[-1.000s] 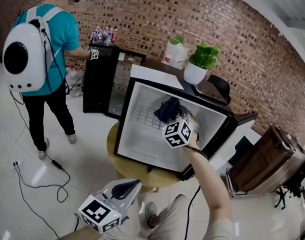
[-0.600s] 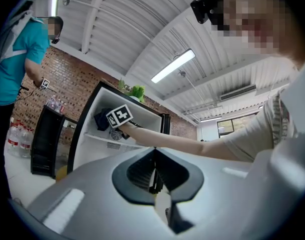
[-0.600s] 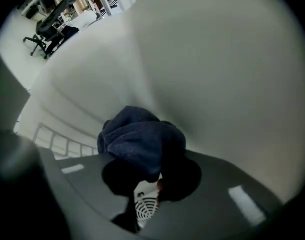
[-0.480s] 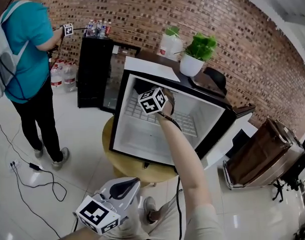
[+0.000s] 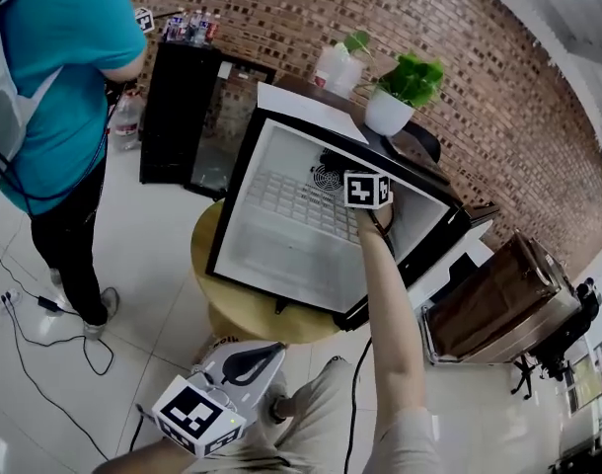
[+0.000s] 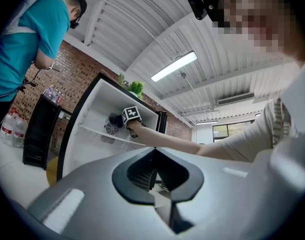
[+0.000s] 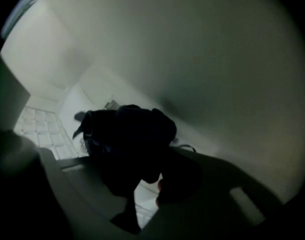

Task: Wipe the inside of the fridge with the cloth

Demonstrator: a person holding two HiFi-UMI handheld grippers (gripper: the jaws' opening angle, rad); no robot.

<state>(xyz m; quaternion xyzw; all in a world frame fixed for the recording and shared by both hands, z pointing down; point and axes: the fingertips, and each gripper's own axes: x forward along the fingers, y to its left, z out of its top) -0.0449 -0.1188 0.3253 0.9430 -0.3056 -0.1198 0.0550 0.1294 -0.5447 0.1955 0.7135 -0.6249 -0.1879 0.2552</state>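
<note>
Up at the back of the fridge (image 5: 281, 257), above the wire shelf (image 5: 291, 203) and toward its right wall, your right gripper (image 5: 352, 179) pinches the dark cloth (image 7: 127, 134). Its jaws are nearly together, with the bunched fabric squeezed between them and a tail hanging below. The cloth is just beside the round fan grille (image 5: 326, 178) on the back wall; you cannot tell whether it touches the wall. Your right arm reaches in through the fridge's open front. Your left gripper (image 5: 250, 363) is low, close to your body and well apart from the fridge, jaws pressed together with nothing between them. The fridge stands on a round wooden table (image 5: 204, 275). A potted plant (image 5: 405, 92) shows just beyond its top edge. A person in a teal shirt (image 5: 54, 57) stands at the left, near a black cabinet (image 5: 173, 117).
</note>
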